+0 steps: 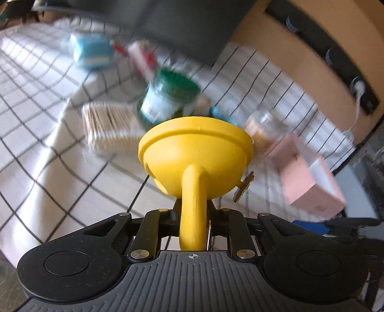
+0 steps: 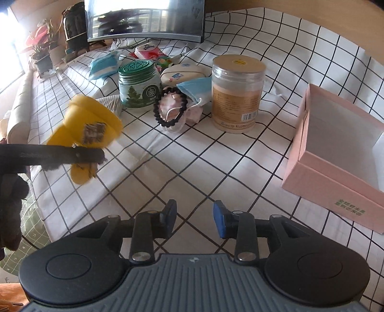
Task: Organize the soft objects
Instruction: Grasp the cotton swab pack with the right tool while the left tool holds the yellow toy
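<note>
My left gripper (image 1: 193, 211) is shut on the stem of a yellow funnel (image 1: 195, 153), and the funnel's bowl points away from the camera over the checked tablecloth. The right wrist view shows the same funnel (image 2: 88, 122) at the left, held above the cloth by the left gripper (image 2: 79, 156). My right gripper (image 2: 195, 213) is open and holds nothing, low over the cloth. Ahead of it lie a blue face mask (image 2: 195, 87), a pink cloth ringed by a dark bead bracelet (image 2: 171, 108), a blue tissue pack (image 2: 104, 64) and a red-and-white tissue pack (image 2: 148, 51).
An open pink box (image 2: 336, 148) stands at the right. A green-lidded jar (image 2: 139, 84), a tall clear jar (image 2: 236, 93) and a white case (image 2: 182, 72) stand mid-table. A cotton swab box (image 1: 108, 127) lies behind the funnel. A monitor (image 2: 144, 21) and plants (image 2: 43, 55) line the back.
</note>
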A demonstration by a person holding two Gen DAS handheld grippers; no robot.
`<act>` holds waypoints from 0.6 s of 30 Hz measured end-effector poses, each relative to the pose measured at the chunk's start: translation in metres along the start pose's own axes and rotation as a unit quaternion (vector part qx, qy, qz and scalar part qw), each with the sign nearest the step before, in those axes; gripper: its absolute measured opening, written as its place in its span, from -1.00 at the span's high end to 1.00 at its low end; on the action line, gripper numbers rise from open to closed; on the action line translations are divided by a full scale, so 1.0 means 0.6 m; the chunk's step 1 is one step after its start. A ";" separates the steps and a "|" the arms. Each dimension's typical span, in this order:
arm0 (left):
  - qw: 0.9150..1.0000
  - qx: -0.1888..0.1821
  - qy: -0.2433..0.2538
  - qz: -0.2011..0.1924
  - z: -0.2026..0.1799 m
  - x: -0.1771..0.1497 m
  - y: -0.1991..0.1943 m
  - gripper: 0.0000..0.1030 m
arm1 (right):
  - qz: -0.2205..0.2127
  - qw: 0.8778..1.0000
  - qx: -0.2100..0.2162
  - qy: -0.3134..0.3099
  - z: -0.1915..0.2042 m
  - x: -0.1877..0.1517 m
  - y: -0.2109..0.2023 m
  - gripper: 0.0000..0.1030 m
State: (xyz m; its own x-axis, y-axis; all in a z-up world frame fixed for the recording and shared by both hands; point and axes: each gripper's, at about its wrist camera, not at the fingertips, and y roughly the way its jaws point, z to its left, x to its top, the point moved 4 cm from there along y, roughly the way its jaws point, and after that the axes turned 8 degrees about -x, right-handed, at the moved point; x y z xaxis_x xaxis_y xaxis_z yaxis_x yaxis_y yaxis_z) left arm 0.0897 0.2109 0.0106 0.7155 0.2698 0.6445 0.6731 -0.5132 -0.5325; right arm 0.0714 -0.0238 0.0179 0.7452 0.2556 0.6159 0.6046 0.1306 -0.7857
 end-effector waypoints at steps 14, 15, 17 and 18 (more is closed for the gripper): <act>0.995 0.063 -0.057 -0.051 0.141 0.078 -0.144 0.61 | -0.066 0.994 0.068 -0.046 0.219 0.171 0.084 -0.30; 0.995 0.058 -0.059 -0.053 0.156 0.087 -0.150 0.61 | -0.063 0.995 0.067 -0.051 0.236 0.184 0.098 -0.34; 0.996 0.044 -0.060 -0.057 0.183 0.099 -0.159 0.61 | -0.051 0.996 0.062 -0.048 0.264 0.208 0.128 -0.37; 0.995 0.040 -0.063 -0.060 0.198 0.106 -0.161 0.61 | -0.043 0.996 0.061 -0.041 0.276 0.218 0.144 -0.37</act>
State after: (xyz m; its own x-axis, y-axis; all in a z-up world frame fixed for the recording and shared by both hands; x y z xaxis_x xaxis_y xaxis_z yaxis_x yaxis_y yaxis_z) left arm 0.0923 0.3744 0.0383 0.6429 0.4278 0.6353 0.7647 -0.4052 -0.5010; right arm 0.1746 0.1797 0.0213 0.6635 0.3153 0.6785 0.6230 0.2695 -0.7344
